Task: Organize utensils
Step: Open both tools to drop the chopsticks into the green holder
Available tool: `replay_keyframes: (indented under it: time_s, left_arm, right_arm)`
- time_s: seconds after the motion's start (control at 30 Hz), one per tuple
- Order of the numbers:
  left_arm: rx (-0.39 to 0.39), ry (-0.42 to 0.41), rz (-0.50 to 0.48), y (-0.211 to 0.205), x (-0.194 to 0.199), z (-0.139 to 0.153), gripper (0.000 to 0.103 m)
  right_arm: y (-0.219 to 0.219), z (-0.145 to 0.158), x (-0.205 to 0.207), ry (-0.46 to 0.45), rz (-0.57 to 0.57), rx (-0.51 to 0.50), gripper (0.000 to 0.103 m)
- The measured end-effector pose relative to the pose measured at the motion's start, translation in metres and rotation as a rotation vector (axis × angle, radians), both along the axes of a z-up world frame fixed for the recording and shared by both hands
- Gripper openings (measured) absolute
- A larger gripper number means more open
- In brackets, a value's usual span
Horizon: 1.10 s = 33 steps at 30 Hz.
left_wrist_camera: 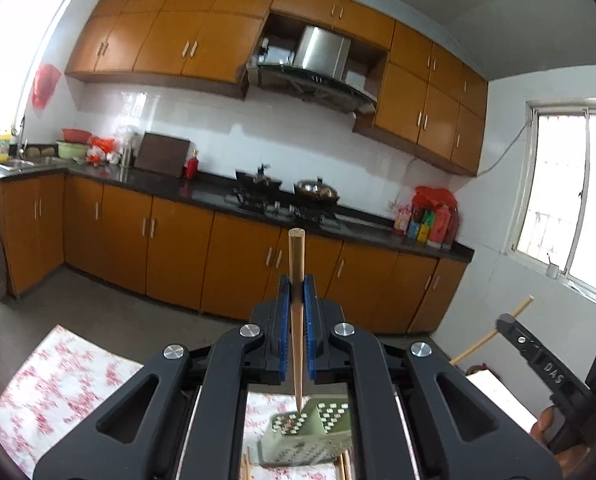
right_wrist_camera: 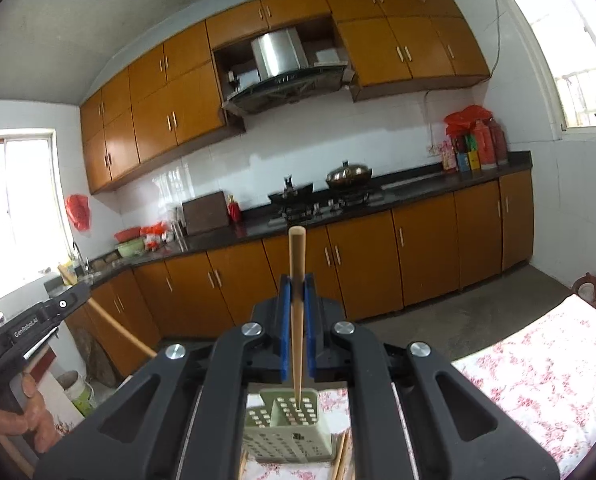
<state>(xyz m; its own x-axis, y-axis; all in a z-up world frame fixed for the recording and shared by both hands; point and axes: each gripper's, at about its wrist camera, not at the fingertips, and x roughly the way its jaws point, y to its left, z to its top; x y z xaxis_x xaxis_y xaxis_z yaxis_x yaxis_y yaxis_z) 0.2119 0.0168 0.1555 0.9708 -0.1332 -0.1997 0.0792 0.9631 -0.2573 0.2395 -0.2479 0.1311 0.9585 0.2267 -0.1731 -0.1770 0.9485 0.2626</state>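
A worktop (right_wrist_camera: 546,368) covered with a pink-flowered cloth is seen below both cameras, and a pale green perforated utensil holder (right_wrist_camera: 287,432) is stood on it. Loose chopsticks (right_wrist_camera: 340,458) are seen lying on the cloth just beside the holder.

The left hand-held gripper (left_wrist_camera: 296,292) is closed on a wooden chopstick (left_wrist_camera: 296,320), which is clamped between the blue pads (left_wrist_camera: 283,320) and held upright; its thin tip is pointed down at the holder's (left_wrist_camera: 310,436) open top.

The right hand-held gripper (right_wrist_camera: 296,292) is likewise closed on a second chopstick (right_wrist_camera: 296,320), held upright with its thin tip over the holder's compartments. Whether either tip is touching the holder cannot be told.
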Motion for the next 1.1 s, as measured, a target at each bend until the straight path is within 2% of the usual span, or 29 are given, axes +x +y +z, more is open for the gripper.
replay_keyframes:
  time_s: [0.27, 0.43, 0.6, 0.67, 0.73, 0.8, 0.9, 1.03, 1.07, 1.1]
  left_arm:
    - [0.016, 0.119, -0.033, -0.014, 0.017, -0.045, 0.007]
    - [0.005, 0.150, -0.038, -0.009, 0.015, -0.050, 0.007]
    - [0.002, 0.130, -0.026, -0.002, 0.007, -0.040, 0.008]
    - [-0.008, 0.113, -0.016, 0.006, -0.001, -0.034, 0.012]
    - [-0.020, 0.095, -0.005, 0.014, -0.008, -0.030, 0.025]
    - [-0.041, 0.081, 0.010, 0.025, -0.019, -0.028, 0.029]
    - [-0.073, 0.079, 0.021, 0.037, -0.031, -0.032, 0.029]
    - [-0.108, 0.130, 0.056, 0.058, -0.050, -0.057, 0.029]
    - [-0.106, 0.147, 0.062, 0.061, -0.050, -0.063, 0.029]
    - [-0.091, 0.183, 0.076, 0.064, -0.053, -0.077, 0.029]
  right_arm:
    - [0.012, -0.035, 0.018, 0.077, 0.006, -0.037, 0.008]
    - [0.011, -0.040, 0.016, 0.088, -0.006, -0.037, 0.012]
    - [0.002, -0.039, 0.001, 0.059, -0.035, -0.028, 0.029]
    - [-0.007, -0.038, -0.009, 0.044, -0.057, -0.027, 0.034]
    - [-0.019, -0.042, -0.021, 0.039, -0.095, -0.029, 0.037]
    - [-0.029, -0.049, -0.031, 0.056, -0.131, -0.031, 0.037]
    - [-0.041, -0.075, -0.043, 0.124, -0.177, -0.050, 0.037]
    - [-0.042, -0.135, -0.043, 0.316, -0.150, -0.083, 0.037]
    - [-0.039, -0.157, -0.041, 0.379, -0.126, -0.091, 0.036]
    - [-0.035, -0.178, -0.040, 0.437, -0.098, -0.090, 0.030]
